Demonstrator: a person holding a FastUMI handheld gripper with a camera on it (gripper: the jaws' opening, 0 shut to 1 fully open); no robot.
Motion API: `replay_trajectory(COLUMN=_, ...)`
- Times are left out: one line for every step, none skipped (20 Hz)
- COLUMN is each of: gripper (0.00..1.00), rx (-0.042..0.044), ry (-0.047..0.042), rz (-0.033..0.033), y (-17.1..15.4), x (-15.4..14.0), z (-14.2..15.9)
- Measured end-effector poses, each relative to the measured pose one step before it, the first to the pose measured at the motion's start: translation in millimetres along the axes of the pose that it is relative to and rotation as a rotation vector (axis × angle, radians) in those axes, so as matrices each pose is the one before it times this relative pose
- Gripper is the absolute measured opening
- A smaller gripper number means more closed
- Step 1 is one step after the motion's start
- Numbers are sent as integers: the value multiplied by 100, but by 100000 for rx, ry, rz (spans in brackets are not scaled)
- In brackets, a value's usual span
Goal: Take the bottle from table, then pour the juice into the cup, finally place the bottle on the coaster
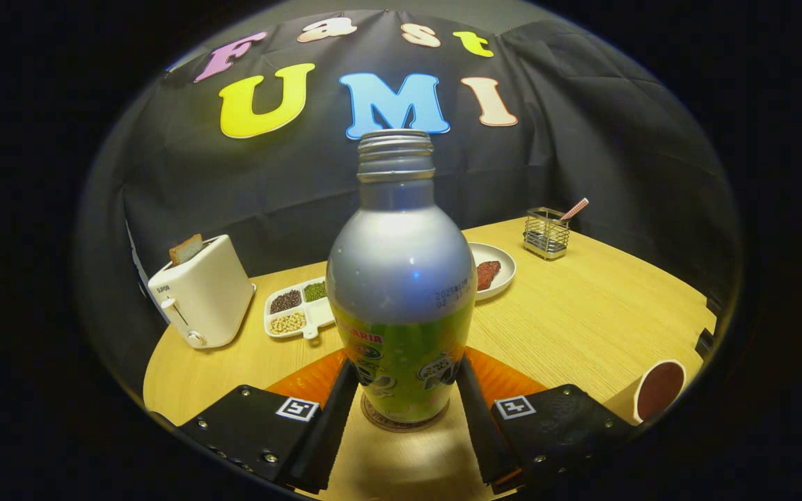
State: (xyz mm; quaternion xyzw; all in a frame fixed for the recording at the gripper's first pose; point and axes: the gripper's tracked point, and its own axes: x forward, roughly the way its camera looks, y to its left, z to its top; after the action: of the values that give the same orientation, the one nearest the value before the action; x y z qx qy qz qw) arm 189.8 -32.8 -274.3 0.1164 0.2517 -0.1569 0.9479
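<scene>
One silver-and-green uncapped metal bottle [401, 292] stands upright on one round coaster [401, 419]; the gripper [404, 400] clamps its base. One dark-filled cup [658, 388] sits near the wooden surface [582, 320] edge.

A round wooden table [582, 313] with a pale grain stands before a black cloth wall [617, 160] that hangs in folds. On the table, a white toaster [200, 299] with a slice of bread stands near the wall. Beside the toaster lies a divided white tray [301, 314] of beans. Well beyond the tray, near the wall, stands a wire holder [546, 233]. The light is dim and warm.
</scene>
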Motion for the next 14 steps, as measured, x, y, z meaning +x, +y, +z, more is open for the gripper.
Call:
replay_trajectory(gripper=77, rx=-883, ry=224, rz=366, y=97, x=390, z=-193)
replay_trajectory(gripper=77, rx=-881, ry=467, rz=28, y=73, x=303, z=-184)
replay_trajectory(gripper=77, rx=-798, ry=140, rz=335, y=104, x=342, z=-211)
replay_trajectory(gripper=77, rx=-792, ry=511, rz=453, y=161, x=299, z=-175)
replay_trajectory(gripper=77, rx=-740, ry=274, rz=691, y=90, x=215, z=-282)
replay_trajectory(gripper=77, rx=-842, ry=765, rz=889, y=212, x=251, z=-293)
replay_trajectory(gripper=77, rx=-782, ry=844, rz=903, y=125, x=173, z=-339)
replay_trajectory(gripper=77, rx=-1014, ry=421, rz=692, y=164, x=215, z=-212)
replay_trajectory(gripper=78, rx=-1081, ry=614, rz=243, y=-34, x=39, z=-296)
replay_trajectory(gripper=78, rx=-960, ry=191, rz=-474, y=-62, x=103, z=-158)
replay_trajectory(gripper=78, rx=-809, ry=168, rz=177, y=58, x=52, z=-104)
replay_trajectory(gripper=78, rx=-696, ry=174, rz=72, y=98, x=82, z=-129)
replay_trajectory(gripper=78, rx=-635, ry=146, rz=591, y=195, x=85, z=-137)
replay_trajectory(gripper=78, rx=-545, ry=459, rz=518, y=112, x=-5, z=-167)
